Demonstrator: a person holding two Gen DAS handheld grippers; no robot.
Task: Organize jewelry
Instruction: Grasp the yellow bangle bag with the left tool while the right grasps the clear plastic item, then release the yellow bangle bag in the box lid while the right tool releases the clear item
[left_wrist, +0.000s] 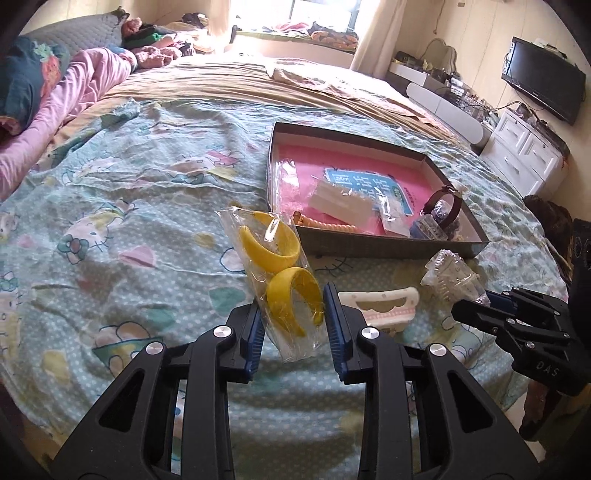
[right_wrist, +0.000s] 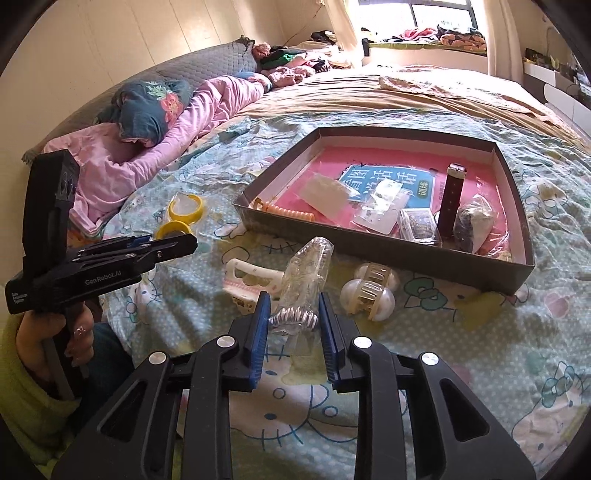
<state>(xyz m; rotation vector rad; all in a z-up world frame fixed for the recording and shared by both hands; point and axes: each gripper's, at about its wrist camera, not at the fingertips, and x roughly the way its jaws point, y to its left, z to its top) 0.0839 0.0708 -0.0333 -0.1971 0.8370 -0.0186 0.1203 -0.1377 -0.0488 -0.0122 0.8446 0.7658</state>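
Note:
A clear bag with two yellow bangles (left_wrist: 284, 275) lies on the bed; my left gripper (left_wrist: 293, 317) is shut on its near end. The bag also shows in the right wrist view (right_wrist: 183, 218). My right gripper (right_wrist: 293, 323) is shut on a clear bag holding a silver spiral piece (right_wrist: 304, 280); that bag shows in the left wrist view (left_wrist: 452, 275). A shallow grey box with a pink floor (right_wrist: 388, 254) stands ahead, holding a watch strap (right_wrist: 452, 195), small packets and a beaded piece (right_wrist: 291, 213).
A white hair clip (right_wrist: 249, 282) and a pearly claw clip (right_wrist: 373, 291) lie on the bedsheet before the box. Pink bedding and pillows (right_wrist: 147, 147) are at the left. A white dresser (left_wrist: 524, 155) and TV (left_wrist: 543, 83) stand at the right.

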